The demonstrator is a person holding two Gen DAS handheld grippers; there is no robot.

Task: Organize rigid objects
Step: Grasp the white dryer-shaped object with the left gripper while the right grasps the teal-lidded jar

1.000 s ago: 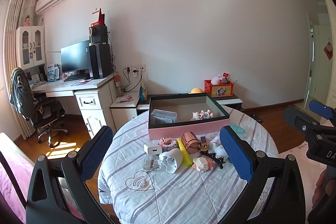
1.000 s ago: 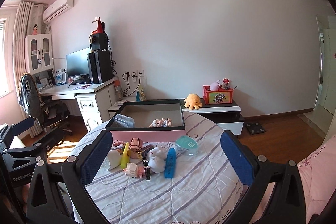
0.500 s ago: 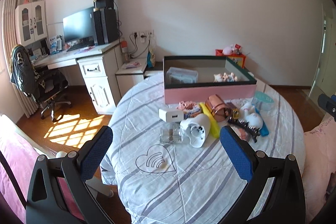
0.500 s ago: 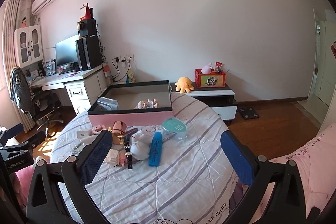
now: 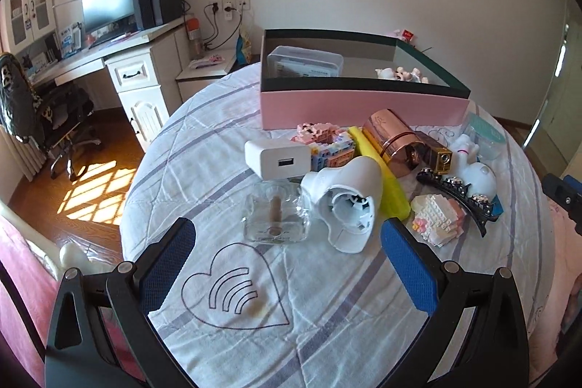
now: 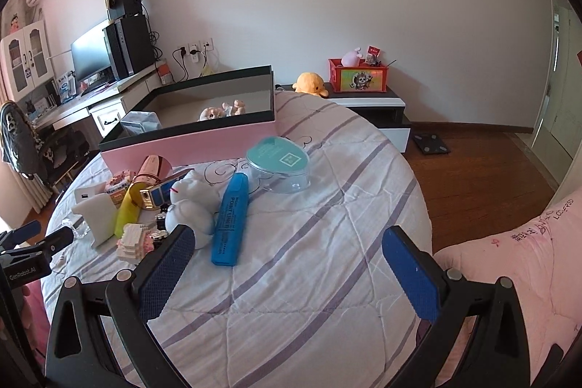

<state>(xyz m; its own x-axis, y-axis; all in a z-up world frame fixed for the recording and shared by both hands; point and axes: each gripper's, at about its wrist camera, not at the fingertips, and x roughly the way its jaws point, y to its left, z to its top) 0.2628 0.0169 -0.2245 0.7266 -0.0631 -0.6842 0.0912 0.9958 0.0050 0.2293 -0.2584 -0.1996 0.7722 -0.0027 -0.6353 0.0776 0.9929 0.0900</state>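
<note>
While left gripper [image 5: 283,257] gapes empty, glass bottle [image 5: 275,215] just ahead: smooth, may slip; right gripper [image 6: 287,264] spread too.

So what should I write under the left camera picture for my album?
Open left tool hovers over a glass bottle beside a pink box.

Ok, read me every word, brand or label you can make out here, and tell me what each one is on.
"POINT LINER": on the blue highlighter marker lying on the striped tablecloth.
"GenRobot.AI": on the black left gripper, seen from the right wrist view.
Handwriting on the pink bedding: not legible.
Teal lid label on the clear tub: too small.
</note>
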